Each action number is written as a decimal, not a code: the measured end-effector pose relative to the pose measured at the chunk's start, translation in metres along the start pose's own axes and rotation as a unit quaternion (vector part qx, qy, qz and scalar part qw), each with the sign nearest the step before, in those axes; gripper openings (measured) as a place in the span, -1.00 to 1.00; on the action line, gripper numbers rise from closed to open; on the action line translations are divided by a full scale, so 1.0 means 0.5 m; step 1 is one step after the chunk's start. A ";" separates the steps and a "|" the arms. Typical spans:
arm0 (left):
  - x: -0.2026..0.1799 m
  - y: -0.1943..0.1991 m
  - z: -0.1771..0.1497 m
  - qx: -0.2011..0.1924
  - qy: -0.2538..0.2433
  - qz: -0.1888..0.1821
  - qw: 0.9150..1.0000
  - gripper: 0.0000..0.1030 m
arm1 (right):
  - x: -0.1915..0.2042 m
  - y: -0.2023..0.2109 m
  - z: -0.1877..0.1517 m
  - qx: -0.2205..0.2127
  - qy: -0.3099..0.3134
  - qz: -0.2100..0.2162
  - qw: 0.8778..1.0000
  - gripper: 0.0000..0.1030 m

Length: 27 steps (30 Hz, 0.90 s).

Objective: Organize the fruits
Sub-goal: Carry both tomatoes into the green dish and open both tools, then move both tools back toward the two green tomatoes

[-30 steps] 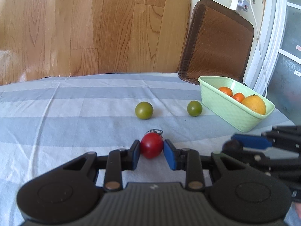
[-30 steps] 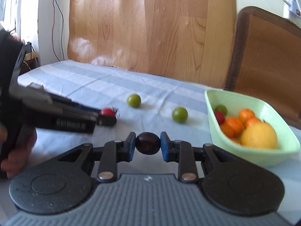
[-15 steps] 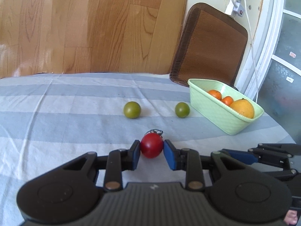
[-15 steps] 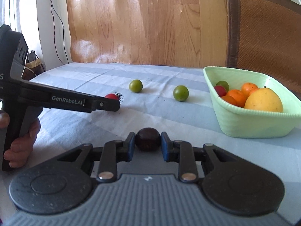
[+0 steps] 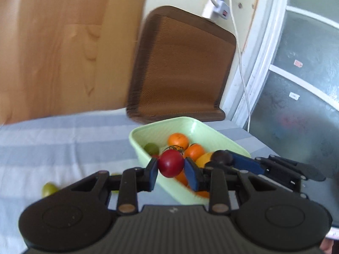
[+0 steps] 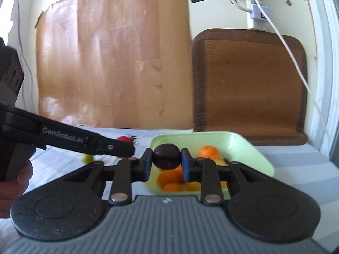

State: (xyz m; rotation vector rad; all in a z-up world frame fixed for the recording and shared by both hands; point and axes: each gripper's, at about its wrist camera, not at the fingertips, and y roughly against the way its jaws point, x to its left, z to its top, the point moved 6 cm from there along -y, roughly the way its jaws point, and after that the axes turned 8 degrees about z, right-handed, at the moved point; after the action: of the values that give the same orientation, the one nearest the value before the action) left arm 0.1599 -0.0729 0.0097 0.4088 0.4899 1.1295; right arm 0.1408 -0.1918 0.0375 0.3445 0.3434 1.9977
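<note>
My left gripper [image 5: 171, 169] is shut on a red tomato [image 5: 170, 163] with a dry stem, held in the air over the near edge of the light green basket [image 5: 190, 124]. My right gripper [image 6: 166, 162] is shut on a dark brown round fruit [image 6: 166, 156], held above the same basket [image 6: 250, 148]. The basket holds several orange fruits [image 5: 178, 139], a yellow-orange one and a green one [image 5: 151, 148]. The right gripper's tip with the dark fruit [image 5: 221, 157] shows in the left wrist view. The left gripper with the tomato [image 6: 124, 138] shows in the right wrist view.
A green fruit [image 5: 49, 188] lies on the blue-striped tablecloth [image 5: 63, 139] left of the basket, and also shows in the right wrist view [image 6: 87, 158]. A brown chair back [image 5: 182, 63] stands behind the basket. A white cable [image 5: 241, 63] hangs from a wall plug.
Both grippers have lifted off the table and moved right to the basket, each still holding its fruit. The green fruits now lie behind to the left.
</note>
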 end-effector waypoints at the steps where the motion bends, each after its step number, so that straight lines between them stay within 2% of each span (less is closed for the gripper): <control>1: -0.008 -0.015 0.003 0.004 -0.002 0.002 1.000 -0.46 | -0.004 -0.006 -0.002 0.001 0.004 -0.005 1.000 -0.39; 5: -0.012 -0.056 0.008 0.022 0.009 0.001 1.000 -0.46 | -0.008 -0.018 -0.020 -0.001 0.004 -0.007 1.000 -0.37; 10: -0.005 -0.072 0.005 0.027 0.006 0.004 1.000 -0.45 | -0.024 -0.012 -0.021 -0.011 -0.008 -0.015 1.000 -0.37; 13: -0.001 -0.076 0.007 0.028 0.013 0.004 1.000 -0.45 | -0.037 -0.006 -0.017 -0.021 -0.019 -0.020 0.999 -0.24; 16: -0.002 -0.073 0.010 0.028 0.018 0.005 0.999 -0.39 | -0.040 0.004 -0.014 -0.035 -0.023 -0.025 0.999 -0.23; 20: -0.013 -0.059 0.019 0.014 0.020 0.002 1.000 -0.08 | -0.049 0.022 -0.009 -0.065 -0.035 -0.042 0.996 -0.23; 27: -0.004 -0.011 0.021 -0.019 0.016 0.012 1.000 -0.06 | -0.070 0.051 -0.009 -0.107 -0.039 -0.105 0.988 -0.23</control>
State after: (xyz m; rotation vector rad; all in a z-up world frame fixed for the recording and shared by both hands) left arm 0.1690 -0.0774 0.0158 0.3641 0.4912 1.1684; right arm 0.1333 -0.2346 0.0402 0.2382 0.1086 1.7881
